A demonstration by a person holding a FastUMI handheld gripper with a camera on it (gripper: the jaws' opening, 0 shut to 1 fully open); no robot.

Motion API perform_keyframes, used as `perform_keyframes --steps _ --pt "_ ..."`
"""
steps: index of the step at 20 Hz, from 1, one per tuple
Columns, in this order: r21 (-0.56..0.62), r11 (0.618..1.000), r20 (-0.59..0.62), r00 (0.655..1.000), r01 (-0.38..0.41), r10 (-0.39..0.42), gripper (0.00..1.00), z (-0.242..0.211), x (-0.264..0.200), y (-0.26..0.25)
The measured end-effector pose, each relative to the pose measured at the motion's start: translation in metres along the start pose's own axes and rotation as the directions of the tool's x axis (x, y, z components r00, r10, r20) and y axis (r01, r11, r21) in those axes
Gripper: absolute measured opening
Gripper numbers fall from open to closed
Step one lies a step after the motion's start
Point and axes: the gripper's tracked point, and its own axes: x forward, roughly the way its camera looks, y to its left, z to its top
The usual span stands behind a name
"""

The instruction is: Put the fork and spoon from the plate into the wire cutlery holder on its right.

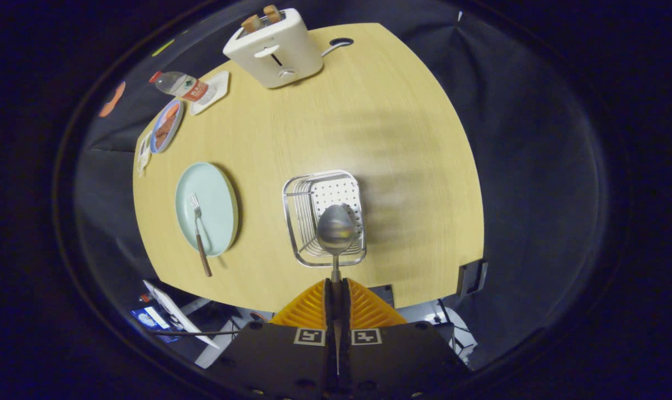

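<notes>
The spoon [336, 230] stood clamped by its handle between the two fingers of the gripper [336, 289], which were closed tight on it; its bowl pointed away from the fingers toward twelve o'clock. The bowl appeared over the near half of the wire cutlery holder [324, 218], whose perforated base showed beyond it; whether the bowl touched the wires could not be told. The holder sat on the wooden table [369, 128], just ahead of the fingers.

At nine o'clock from the holder, well apart from it, lay the pale green plate [216, 194]. The fork [199, 232] rested on that plate, tines toward twelve o'clock, its brown handle reaching over the near rim onto the table.

Farther off, toward eleven o'clock, a blue-rimmed dish [165, 126] with food sat near the table's edge, and beside it a water bottle [179, 85] lay across a small white tray [214, 91]. At twelve o'clock, at the far end, stood a white toaster [275, 50] with two slices of bread in its slots.
</notes>
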Motion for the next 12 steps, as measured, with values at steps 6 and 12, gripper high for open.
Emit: perform_keyframes --steps 6,12 --pt "0.026 0.999 0.052 0.998 -0.023 0.021 0.12 0.008 -0.004 0.003" --pt "-0.116 0.993 0.262 0.965 -0.003 0.033 0.7 0.022 -0.036 0.023"
